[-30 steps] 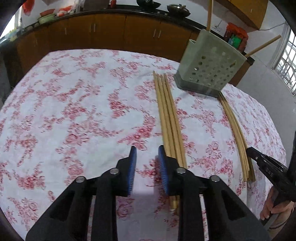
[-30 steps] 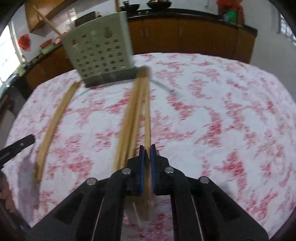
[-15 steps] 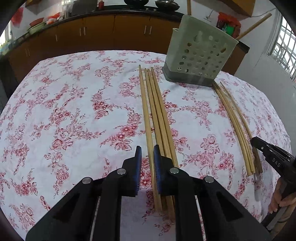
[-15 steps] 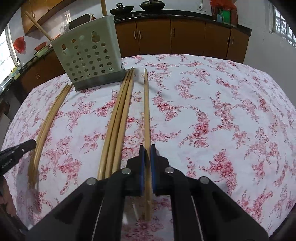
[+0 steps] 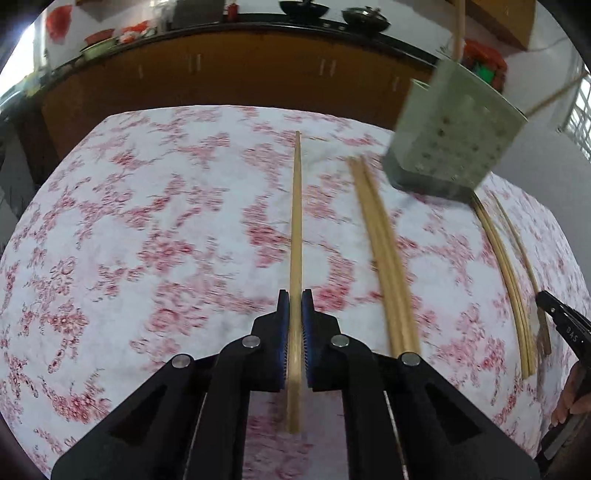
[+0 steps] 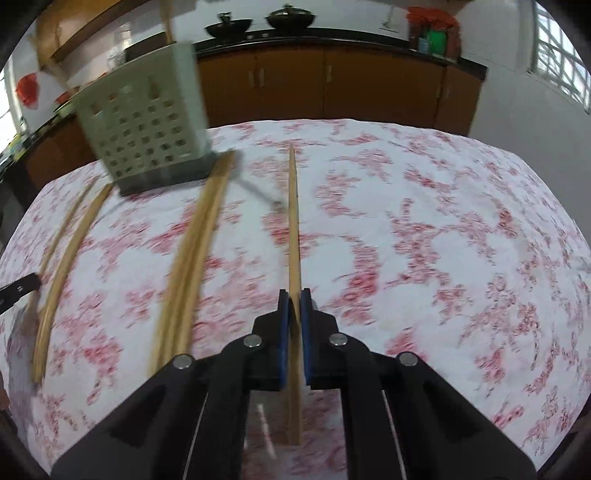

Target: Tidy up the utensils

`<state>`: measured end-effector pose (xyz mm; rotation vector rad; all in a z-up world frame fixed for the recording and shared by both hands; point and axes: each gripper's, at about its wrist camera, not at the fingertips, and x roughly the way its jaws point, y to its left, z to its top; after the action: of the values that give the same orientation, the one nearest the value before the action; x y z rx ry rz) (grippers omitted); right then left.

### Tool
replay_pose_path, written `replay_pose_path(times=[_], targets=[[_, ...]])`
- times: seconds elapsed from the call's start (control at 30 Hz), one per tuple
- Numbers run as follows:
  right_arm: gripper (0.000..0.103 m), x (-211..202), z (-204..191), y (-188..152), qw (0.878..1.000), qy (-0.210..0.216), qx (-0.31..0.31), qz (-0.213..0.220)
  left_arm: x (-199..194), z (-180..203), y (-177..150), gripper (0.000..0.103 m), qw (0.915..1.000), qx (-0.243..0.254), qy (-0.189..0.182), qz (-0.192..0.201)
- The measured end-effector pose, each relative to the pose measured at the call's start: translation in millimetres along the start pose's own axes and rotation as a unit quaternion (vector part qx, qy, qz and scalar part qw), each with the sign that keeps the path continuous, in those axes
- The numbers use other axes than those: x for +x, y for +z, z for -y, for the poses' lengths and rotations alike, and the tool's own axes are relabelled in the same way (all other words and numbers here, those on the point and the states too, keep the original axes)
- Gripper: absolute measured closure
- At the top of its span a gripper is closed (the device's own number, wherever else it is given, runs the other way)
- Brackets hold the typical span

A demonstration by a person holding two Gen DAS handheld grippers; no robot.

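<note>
My left gripper (image 5: 294,297) is shut on one wooden chopstick (image 5: 296,229) and holds it lifted above the floral tablecloth (image 5: 155,236), pointing away from me. My right gripper (image 6: 294,295) is shut on another chopstick (image 6: 293,221), also lifted clear of the cloth. A bundle of chopsticks (image 5: 384,251) lies on the table to the right of the left gripper; it also shows in the right wrist view (image 6: 195,254). A second bundle (image 5: 506,273) lies further right. A pale green perforated holder (image 5: 450,133) stands at the back and holds upright chopsticks.
Brown kitchen cabinets (image 5: 236,81) run behind the table, with pans on the counter (image 6: 291,18). The tip of the other gripper (image 5: 561,321) shows at the right edge of the left wrist view. The table edge drops off on all sides.
My left gripper closed on a chopstick and lifted it away from its bundle. My right gripper, shut on its chopstick, raised it off the cloth. Both views now blur with motion.
</note>
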<state>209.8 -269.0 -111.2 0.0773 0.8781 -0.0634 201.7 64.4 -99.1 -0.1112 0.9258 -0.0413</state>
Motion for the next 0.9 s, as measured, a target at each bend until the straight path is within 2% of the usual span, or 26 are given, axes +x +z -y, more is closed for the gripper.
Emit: replay_pose_path(times=[0.1, 0.57, 0.9], targets=[[0.094, 0.1, 1.3, -1.1, 1.000, -0.001, -0.002, 0.004, -2.5, -2.0, -5.7, 0.094, 0.9998, 0.005, -0.006, 0.019], [0.093, -0.2, -0.6, -2.2, 1.000, -0.004, -0.005, 0.004, -2.9, -2.9, -4.9, 0.094, 0.9996, -0.013, -0.017, 0.020], [0.093, 0.2, -0.7, -2.3, 1.000, -0.003, -0.005, 0.004, -2.3, -1.9, -4.4, 0.094, 0.9998, -0.005, -0.008, 0.020]])
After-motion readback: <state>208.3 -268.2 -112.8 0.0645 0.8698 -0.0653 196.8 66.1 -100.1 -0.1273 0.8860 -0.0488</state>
